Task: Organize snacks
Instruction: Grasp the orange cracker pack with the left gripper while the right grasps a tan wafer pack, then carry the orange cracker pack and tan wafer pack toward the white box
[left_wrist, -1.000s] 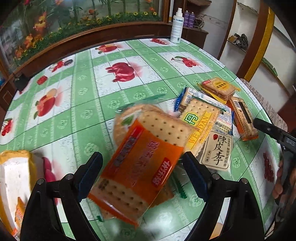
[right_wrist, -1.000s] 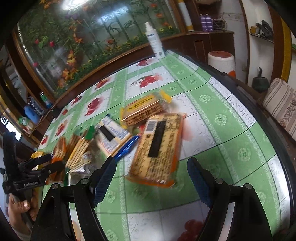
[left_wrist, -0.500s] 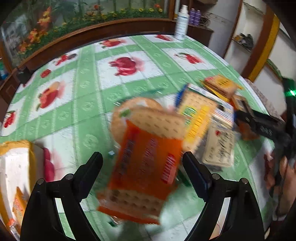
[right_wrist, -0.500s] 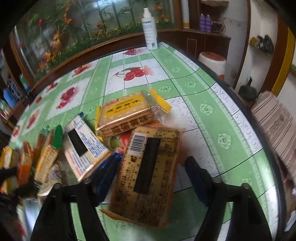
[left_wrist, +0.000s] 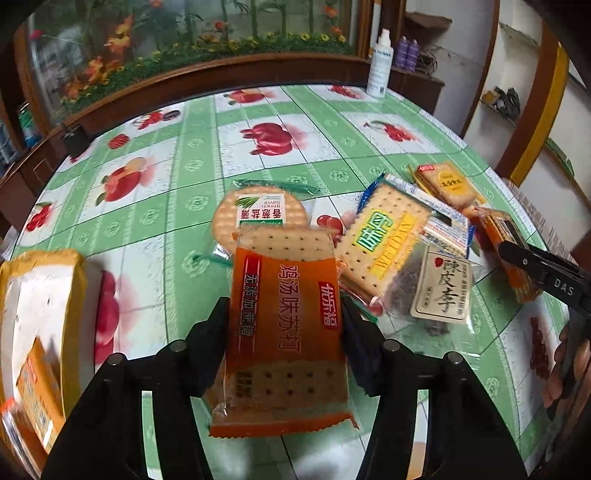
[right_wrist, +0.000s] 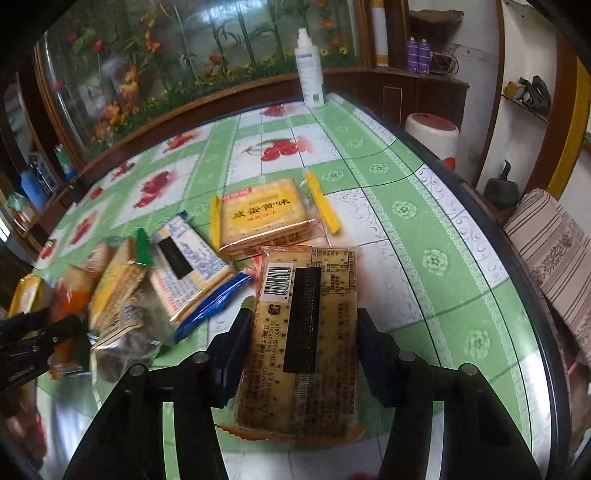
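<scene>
Your counter (left_wrist: 177, 192) is round, covered by a green-and-white cloth printed with red fruit, and it stands before a glass panel painted with flowers and bamboo (right_wrist: 177, 66). One white spray bottle (right_wrist: 310, 70) stands at the far edge; two purple cans (right_wrist: 417, 55) sit on the wooden cabinet behind it. A white bin with a red lid (right_wrist: 432, 133) and a striped cushion (right_wrist: 554, 251) lie off to the right.

Your left gripper (left_wrist: 284, 325) has just been closing, and its fingers (left_wrist: 212, 332) now clasp the orange cracker pack (left_wrist: 284, 314). Your right gripper (right_wrist: 301, 343) has also been closing; its fingers (right_wrist: 232, 347) grip the barcode-side cracker pack (right_wrist: 306, 332).

Between them, loose on the cloth, you can count five more packs: one round cracker pack (left_wrist: 258, 210), one green-lettered, one blue-edged, one plum packet (left_wrist: 441, 288), one yellow-ended (right_wrist: 264, 218). A yellow-rimmed tray (left_wrist: 22, 317) sits at the left.
</scene>
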